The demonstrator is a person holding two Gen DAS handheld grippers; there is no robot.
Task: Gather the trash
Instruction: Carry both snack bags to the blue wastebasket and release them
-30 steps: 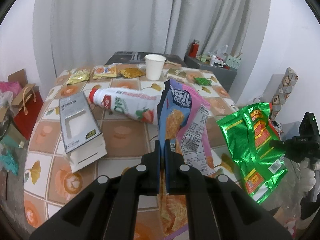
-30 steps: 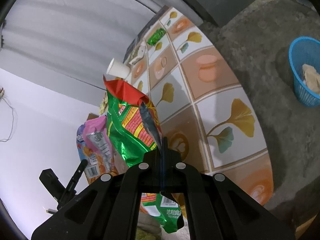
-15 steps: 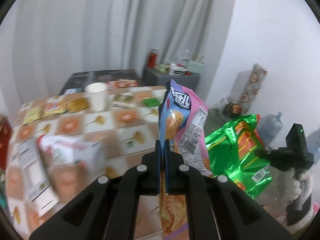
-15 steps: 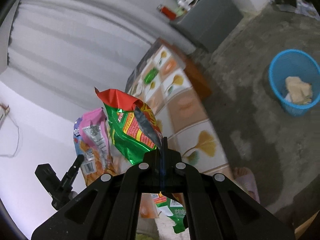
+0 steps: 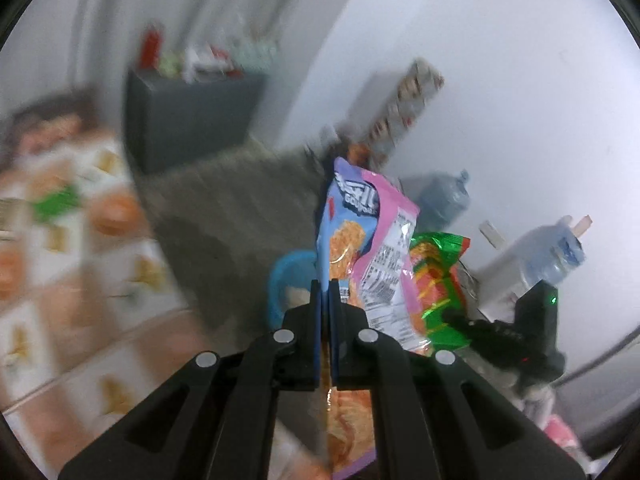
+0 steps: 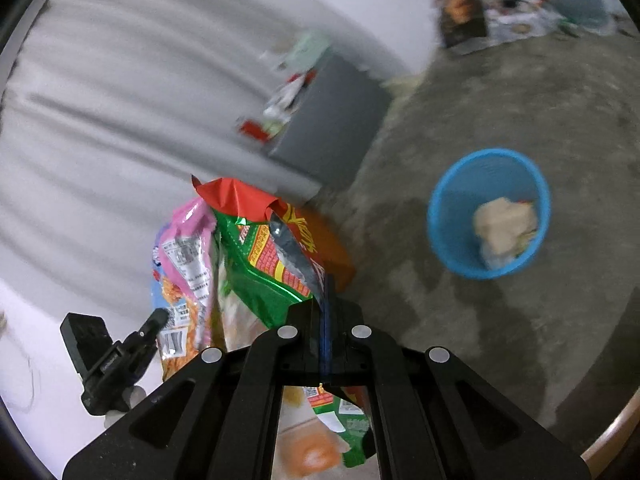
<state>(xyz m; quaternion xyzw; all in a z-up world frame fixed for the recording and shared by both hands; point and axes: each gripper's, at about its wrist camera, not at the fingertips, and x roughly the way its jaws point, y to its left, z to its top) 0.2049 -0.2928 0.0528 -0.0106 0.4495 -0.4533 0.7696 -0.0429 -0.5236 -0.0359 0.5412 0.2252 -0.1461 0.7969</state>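
My left gripper [image 5: 325, 292] is shut on a pink and blue snack bag [image 5: 360, 240] and holds it upright in the air. My right gripper [image 6: 326, 292] is shut on a green and red snack bag [image 6: 260, 256], also in the air. Each bag shows in the other view: the green bag [image 5: 438, 280] to the right of the pink one, the pink bag [image 6: 184, 264] to the left of the green one. A blue trash basket [image 6: 452, 248] stands on the floor with crumpled paper inside; its rim [image 5: 280, 272] shows behind the pink bag.
The tiled table [image 5: 60, 280] lies blurred at the left. A grey cabinet [image 5: 188, 116] with bottles stands by the curtain. Water jugs [image 5: 444, 196] and boxes stand along the white wall. The floor is grey concrete [image 6: 520, 120].
Both grippers have swung right, away from the table and toward the floor with the blue basket, each still holding its bag. The basket is now nearer in both views.
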